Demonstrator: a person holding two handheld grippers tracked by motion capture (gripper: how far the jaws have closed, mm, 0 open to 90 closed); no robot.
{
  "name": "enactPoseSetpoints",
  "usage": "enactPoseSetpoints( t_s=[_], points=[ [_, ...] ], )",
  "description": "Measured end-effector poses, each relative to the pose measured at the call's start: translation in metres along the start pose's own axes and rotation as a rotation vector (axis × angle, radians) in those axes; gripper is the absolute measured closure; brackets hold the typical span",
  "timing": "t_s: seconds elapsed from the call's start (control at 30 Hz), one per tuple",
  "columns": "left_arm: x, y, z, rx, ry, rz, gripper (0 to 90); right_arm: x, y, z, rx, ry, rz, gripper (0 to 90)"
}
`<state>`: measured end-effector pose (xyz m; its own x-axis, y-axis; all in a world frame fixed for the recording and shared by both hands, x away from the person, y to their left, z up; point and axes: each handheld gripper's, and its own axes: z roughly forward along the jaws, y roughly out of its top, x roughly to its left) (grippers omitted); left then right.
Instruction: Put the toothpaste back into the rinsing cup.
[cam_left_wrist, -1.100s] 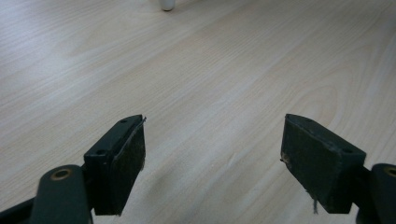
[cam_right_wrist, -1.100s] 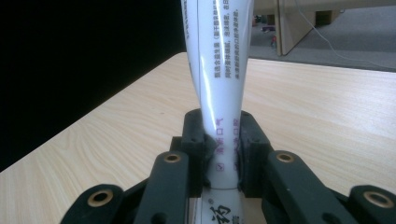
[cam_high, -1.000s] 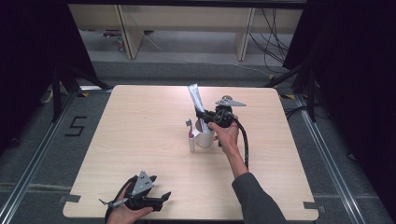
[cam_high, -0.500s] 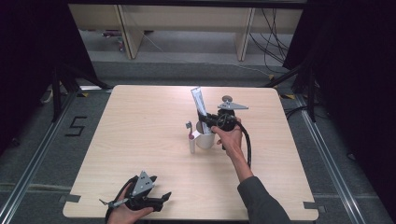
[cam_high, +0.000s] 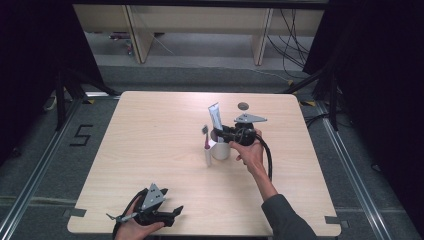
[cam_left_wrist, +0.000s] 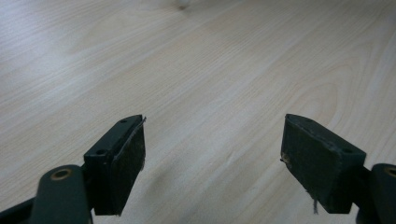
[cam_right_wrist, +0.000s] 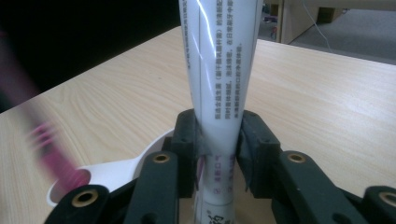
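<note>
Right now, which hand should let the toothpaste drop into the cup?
The right. The right gripper already has the toothpaste tube between its just-opening jaws over the white cup; the left gripper sits far away, open.

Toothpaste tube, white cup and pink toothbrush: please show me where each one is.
toothpaste tube (cam_right_wrist: 219, 84), right gripper view, on its printed body.
white cup (cam_high: 220, 151), high view, on its outer wall.
pink toothbrush (cam_high: 205, 131), high view, on its head.

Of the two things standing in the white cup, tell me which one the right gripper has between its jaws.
The white toothpaste tube, between the right gripper jaws, which have just been opening. The pink toothbrush stands apart at the white cup's far side.
</note>
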<state>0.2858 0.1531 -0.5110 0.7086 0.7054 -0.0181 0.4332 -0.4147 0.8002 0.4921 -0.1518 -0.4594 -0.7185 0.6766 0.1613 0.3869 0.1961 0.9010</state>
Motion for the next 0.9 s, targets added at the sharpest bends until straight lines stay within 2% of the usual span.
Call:
enactPoseSetpoints(
  t_s=[0.03,0.07,0.1,0.13,0.2,0.23,0.27,0.3,0.33,0.37,0.4,0.43,0.57,0.67,0.7,0.73,0.77,0.9],
  points=[
    [0.0,0.0,0.0,0.003,0.004,0.006,21.6,0.001,-0.001,0.0,0.017,0.025,0.029,71.9],
    [0.0,0.0,0.0,0.004,0.004,0.008,21.5,0.003,-0.002,-0.001,0.017,0.018,0.046,72.2],
    [0.0,0.0,0.0,0.001,0.003,0.006,21.5,0.001,-0.002,-0.001,0.019,0.026,0.015,72.3],
    [-0.002,0.0,0.001,-0.02,-0.003,-0.019,21.5,0.003,-0.002,-0.003,0.026,0.017,0.024,72.4],
    [-0.001,0.0,0.0,-0.003,-0.001,0.002,21.5,0.003,-0.004,-0.005,0.026,0.022,0.007,72.6],
    [0.0,0.0,0.0,-0.001,0.003,0.003,21.5,0.005,-0.005,-0.007,0.026,0.021,0.043,72.6],
    [0.0,0.0,0.0,0.003,0.006,0.007,21.5,0.002,-0.006,-0.007,0.028,0.017,0.015,72.3],
    [0.0,0.0,0.0,0.003,0.005,0.007,21.5,0.004,-0.007,-0.008,0.029,0.015,0.043,70.8],
    [-0.002,0.0,0.001,-0.018,-0.002,-0.018,21.5,0.001,-0.007,-0.009,0.023,0.017,0.024,69.0],
    [-0.002,0.0,0.001,-0.017,-0.002,-0.015,21.5,0.002,-0.008,-0.01,0.019,0.014,0.042,67.9],
    [-0.002,0.0,0.001,-0.018,-0.002,-0.016,21.5,-0.001,-0.008,-0.011,0.016,0.009,0.02,67.0],
    [-0.002,0.0,0.001,-0.018,-0.002,-0.015,21.5,0.0,-0.009,-0.012,0.006,0.013,0.036,65.1],
    [0.0,0.0,0.0,0.004,0.002,0.006,21.5,0.001,-0.007,-0.017,-0.004,0.023,0.047,61.8],
    [-0.001,0.0,0.001,-0.007,-0.003,-0.005,21.5,0.0,-0.003,-0.024,-0.019,0.016,0.038,61.9],
    [-0.002,0.0,0.002,-0.011,-0.001,-0.007,21.5,0.0,-0.003,-0.025,-0.023,0.028,0.047,61.7],
    [-0.001,-0.001,0.002,-0.007,0.005,-0.003,21.5,0.0,-0.002,-0.026,-0.026,0.015,0.037,61.4],
    [-0.003,-0.001,0.002,-0.011,-0.002,-0.018,21.5,0.0,-0.001,-0.028,-0.021,0.008,0.029,60.6],
    [-0.002,0.0,0.002,-0.007,0.0,-0.015,21.5,-0.001,-0.001,-0.033,-0.029,-0.003,0.046,58.7]
  ],
)
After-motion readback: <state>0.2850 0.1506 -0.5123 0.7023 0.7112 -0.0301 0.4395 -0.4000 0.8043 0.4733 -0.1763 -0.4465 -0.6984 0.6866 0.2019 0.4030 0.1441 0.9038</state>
